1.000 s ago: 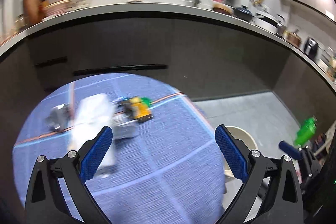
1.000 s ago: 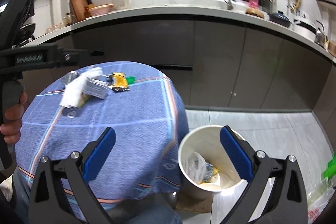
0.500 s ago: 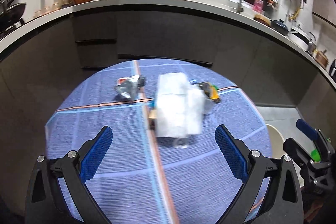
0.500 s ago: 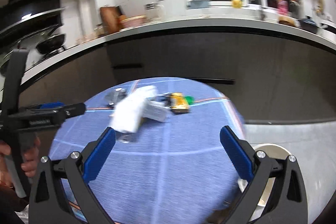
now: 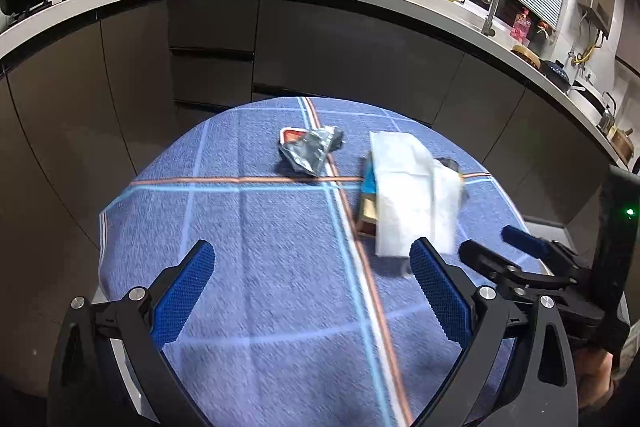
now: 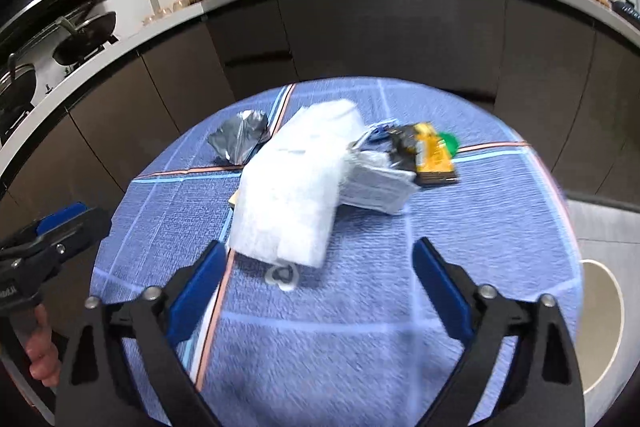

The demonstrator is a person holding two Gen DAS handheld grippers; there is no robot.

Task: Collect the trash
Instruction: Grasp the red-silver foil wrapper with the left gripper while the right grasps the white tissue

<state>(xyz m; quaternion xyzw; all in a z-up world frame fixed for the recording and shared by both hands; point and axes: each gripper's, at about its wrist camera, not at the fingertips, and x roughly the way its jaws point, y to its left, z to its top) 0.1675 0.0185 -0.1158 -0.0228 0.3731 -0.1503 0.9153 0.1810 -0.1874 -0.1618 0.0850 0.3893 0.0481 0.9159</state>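
Trash lies on a round table with a blue checked cloth [image 5: 256,227] [image 6: 460,227]. A white crumpled paper [image 5: 408,195] [image 6: 296,187] covers a small carton [image 5: 368,199]. A crumpled silver foil wrapper [image 5: 312,151] [image 6: 240,139] lies to its left. A yellow-black packet [image 6: 428,155], a green cap [image 6: 448,143] and a white-grey pouch [image 6: 376,183] lie to its right. My left gripper [image 5: 316,291] is open and empty above the cloth's near side. My right gripper [image 6: 320,291] is open and empty, just short of the white paper.
A white trash bin [image 6: 600,323] stands on the floor right of the table. Dark kitchen cabinets [image 5: 320,43] under a white counter run behind the table. A small clear ring [image 6: 282,275] lies on the cloth near the paper.
Both grippers have swung left from the bin side toward the table and come closer to the trash pile. Both have stayed open and empty.
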